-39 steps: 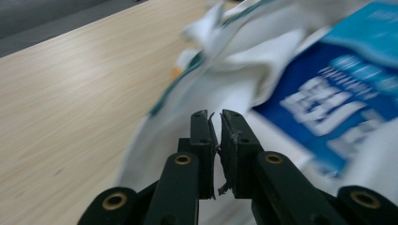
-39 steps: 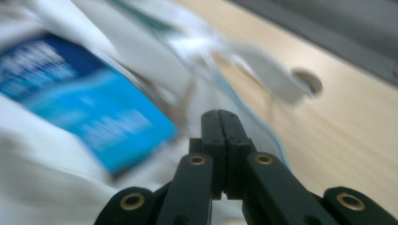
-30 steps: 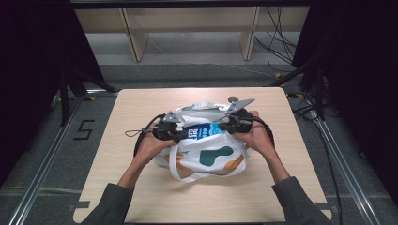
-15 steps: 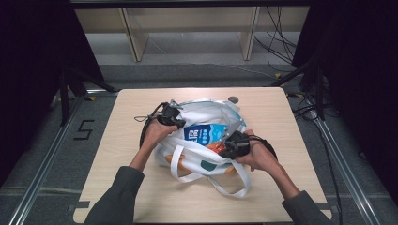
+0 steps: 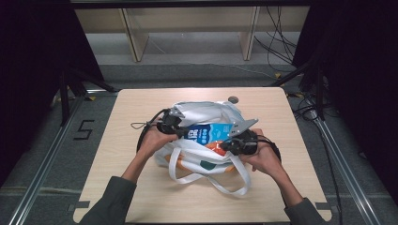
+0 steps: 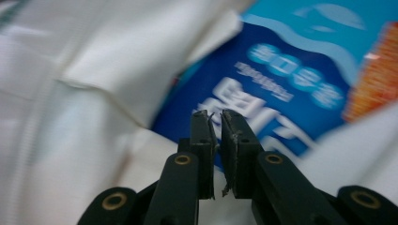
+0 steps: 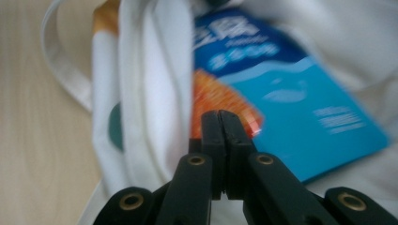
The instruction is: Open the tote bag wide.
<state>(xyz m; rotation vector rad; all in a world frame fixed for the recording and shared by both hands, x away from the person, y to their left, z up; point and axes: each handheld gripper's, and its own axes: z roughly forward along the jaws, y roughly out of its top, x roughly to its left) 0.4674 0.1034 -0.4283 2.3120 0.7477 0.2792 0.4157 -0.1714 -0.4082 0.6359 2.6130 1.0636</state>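
In white tote bag point(image 5: 206, 112), blue packet point(image 5: 206, 133)

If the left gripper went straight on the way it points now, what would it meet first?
Most likely the blue packet lying in the white bag: it sits right beyond the tips of the left gripper. How near it is stays unclear.

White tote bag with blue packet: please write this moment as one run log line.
bag: on table | blue packet: inside | left gripper: narrow gap, empty | right gripper: shut, empty
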